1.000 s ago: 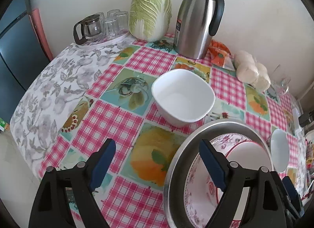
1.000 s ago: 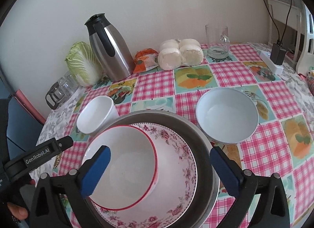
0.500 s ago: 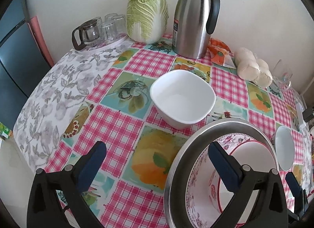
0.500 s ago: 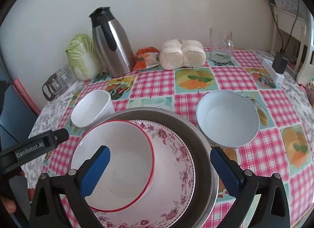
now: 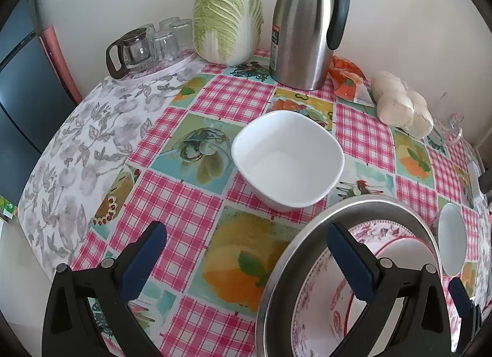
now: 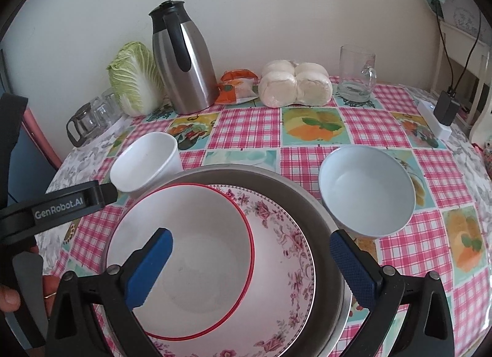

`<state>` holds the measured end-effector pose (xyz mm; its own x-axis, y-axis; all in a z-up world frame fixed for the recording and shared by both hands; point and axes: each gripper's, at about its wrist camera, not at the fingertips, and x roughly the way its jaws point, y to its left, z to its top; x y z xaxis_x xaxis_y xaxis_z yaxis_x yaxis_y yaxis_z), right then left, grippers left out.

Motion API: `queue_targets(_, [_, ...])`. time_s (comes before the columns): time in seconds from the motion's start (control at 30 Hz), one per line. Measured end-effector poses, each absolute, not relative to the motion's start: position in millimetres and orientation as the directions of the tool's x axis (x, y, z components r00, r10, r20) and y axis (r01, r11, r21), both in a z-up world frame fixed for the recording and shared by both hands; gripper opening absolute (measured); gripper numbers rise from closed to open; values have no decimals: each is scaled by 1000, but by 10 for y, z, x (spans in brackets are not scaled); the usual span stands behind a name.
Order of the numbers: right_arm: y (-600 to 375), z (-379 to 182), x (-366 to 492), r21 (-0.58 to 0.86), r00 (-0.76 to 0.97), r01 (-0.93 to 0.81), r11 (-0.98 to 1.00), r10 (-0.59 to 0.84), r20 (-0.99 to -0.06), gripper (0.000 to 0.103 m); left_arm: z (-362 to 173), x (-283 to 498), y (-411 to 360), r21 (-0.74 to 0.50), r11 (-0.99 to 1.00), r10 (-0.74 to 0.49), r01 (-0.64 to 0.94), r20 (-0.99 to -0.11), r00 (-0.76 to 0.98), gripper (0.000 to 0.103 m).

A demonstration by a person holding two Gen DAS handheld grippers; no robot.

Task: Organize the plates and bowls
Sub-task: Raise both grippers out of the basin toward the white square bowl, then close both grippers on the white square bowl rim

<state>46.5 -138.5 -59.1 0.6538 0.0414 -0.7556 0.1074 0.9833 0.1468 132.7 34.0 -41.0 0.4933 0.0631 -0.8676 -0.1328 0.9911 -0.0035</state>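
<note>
Both grippers, left gripper (image 5: 246, 252) and right gripper (image 6: 250, 260), hang spread wide, pinching nothing; red-rimmed bowl (image 6: 196, 252) sits in floral plate (image 6: 286, 261), square white bowl (image 5: 287, 162) at 12 o'clock.

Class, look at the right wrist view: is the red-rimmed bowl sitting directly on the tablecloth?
No, the red-rimmed bowl sits inside the floral plate.

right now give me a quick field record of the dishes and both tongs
stack: red-rimmed bowl inside floral plate, inside metal basin
loose bowls: square white bowl and round white bowl, both empty on the tablecloth
left tongs: open, holding nothing
right tongs: open above the stack, holding nothing
backdrop: steel thermos, napa cabbage
</note>
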Motion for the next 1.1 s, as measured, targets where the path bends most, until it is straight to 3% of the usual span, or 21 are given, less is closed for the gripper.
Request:
queue_targets(0.3, [-1398,-536,471,138,653,121,983,26,-757,103,-395,1476,477,-59,987,26,-151,-862,507,103])
queue_targets(0.53, [-1448,-365,620,213,662,175,961,45,-748,103,-343,1615,691,-128,979,-12,-156,-811,585,103])
queue_targets(0.73, [-1293,-153,897,284,664,159,946,111,-739,103,-347,1797,955,-265,944,-104,-196,-804,585,103])
queue_targets(1.0, [-1017,87,1258,247,652,164,955,83,-753,103,-323,1926,1091,-365,918,-215,-157,-789,575,103])
queue_targets(1.1, [-931,129,1376,245,641,151,958,94,-761,103,-301,1940,1145,-351,922,-188,-165,-777,601,103])
